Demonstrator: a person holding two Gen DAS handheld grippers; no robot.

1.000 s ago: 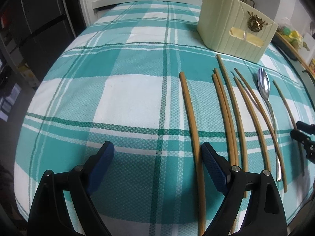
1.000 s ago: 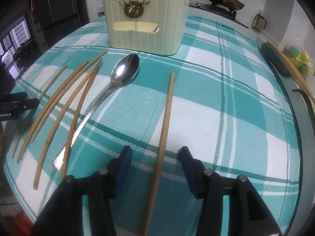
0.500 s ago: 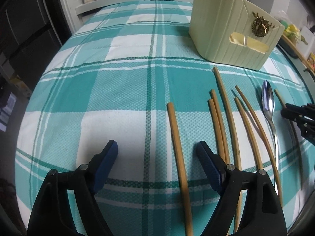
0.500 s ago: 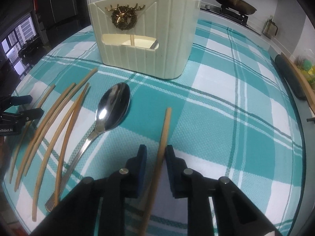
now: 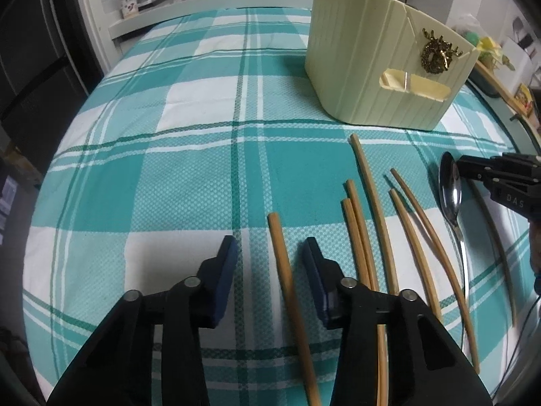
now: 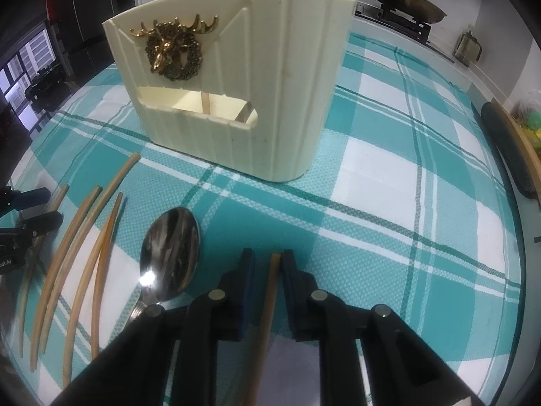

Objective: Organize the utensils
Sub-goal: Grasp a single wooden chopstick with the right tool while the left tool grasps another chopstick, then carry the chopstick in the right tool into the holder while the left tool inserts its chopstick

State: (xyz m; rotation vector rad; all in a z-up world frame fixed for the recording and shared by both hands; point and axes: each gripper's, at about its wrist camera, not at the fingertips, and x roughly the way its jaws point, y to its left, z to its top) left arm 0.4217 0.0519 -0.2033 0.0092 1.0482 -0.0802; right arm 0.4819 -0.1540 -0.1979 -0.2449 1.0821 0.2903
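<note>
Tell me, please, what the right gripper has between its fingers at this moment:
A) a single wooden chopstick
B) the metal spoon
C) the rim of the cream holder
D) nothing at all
A: in the right wrist view the right gripper is closed on one wooden chopstick, while the spoon lies on the cloth beside it and the cream holder stands apart, farther back.

Right hand-held gripper (image 6: 267,262) clamped its chopstick (image 6: 267,308); left hand-held gripper (image 5: 268,248) narrowed around another.
</note>
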